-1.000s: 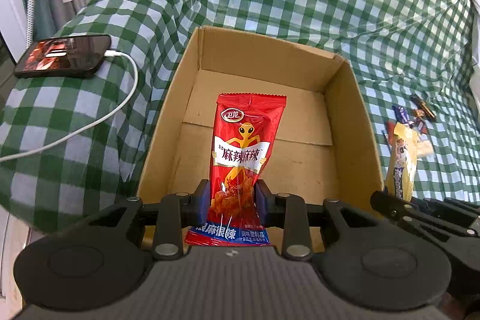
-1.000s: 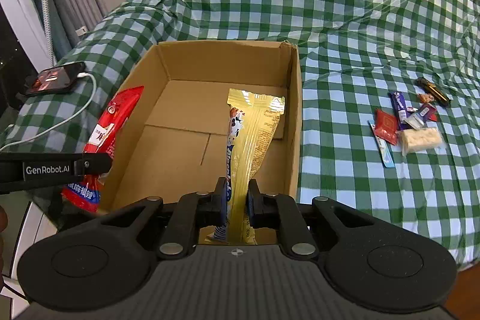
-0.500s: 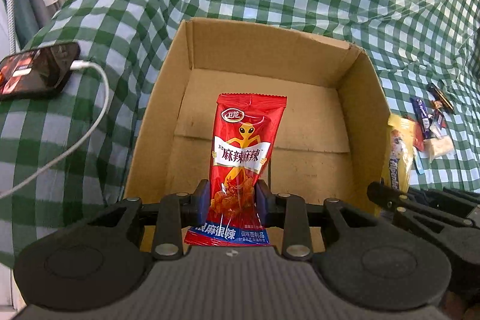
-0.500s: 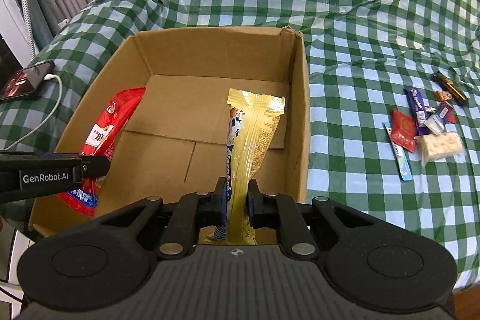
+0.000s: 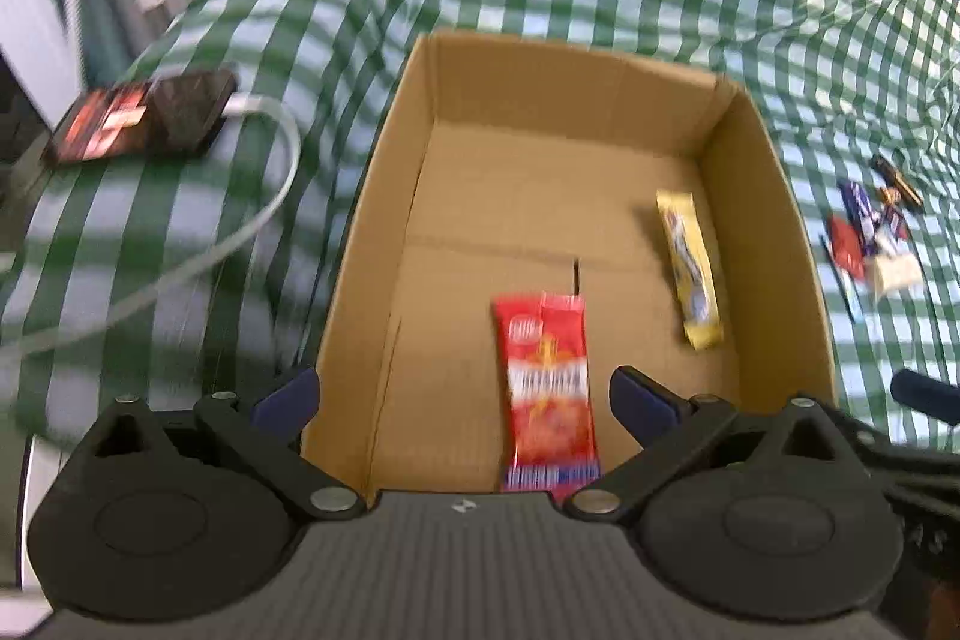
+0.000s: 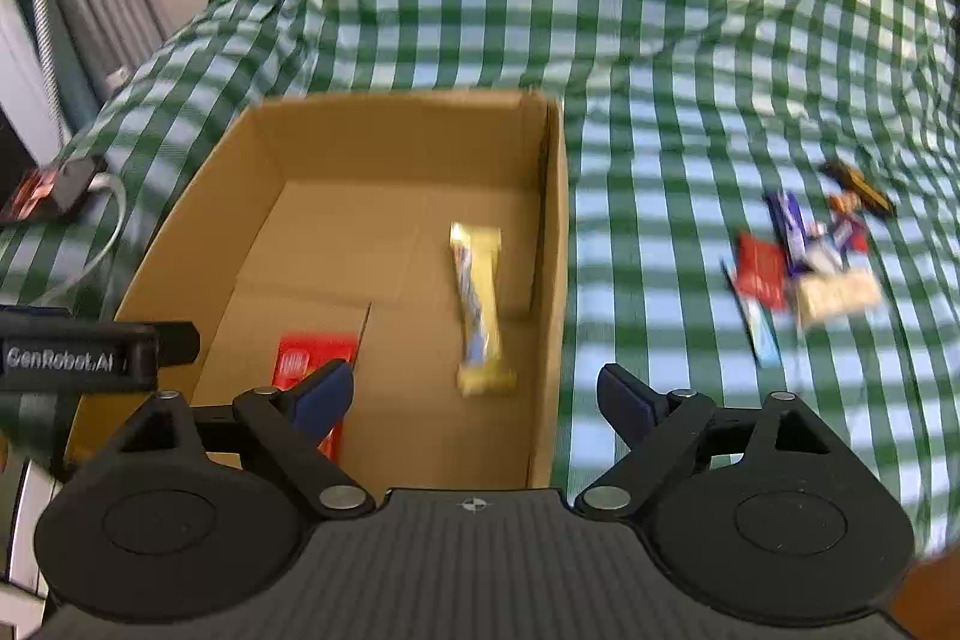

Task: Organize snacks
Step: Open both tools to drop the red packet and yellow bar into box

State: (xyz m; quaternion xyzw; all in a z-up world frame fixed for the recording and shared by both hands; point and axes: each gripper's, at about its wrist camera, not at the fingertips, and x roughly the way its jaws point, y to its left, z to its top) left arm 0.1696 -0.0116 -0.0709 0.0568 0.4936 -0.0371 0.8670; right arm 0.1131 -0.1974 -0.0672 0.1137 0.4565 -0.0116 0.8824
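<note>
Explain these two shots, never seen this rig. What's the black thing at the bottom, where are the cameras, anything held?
No robot arm: a person carries a two-finger gripper in each hand, each with a fisheye camera looking forward along its fingers. The black body at the bottom is the gripper itself. In the left wrist view, the left gripper is open and empty above a cardboard box holding a red snack packet and a yellow snack bar. The right gripper is open too. More small snacks lie on the green checked cloth; a phone charges at left.
</note>
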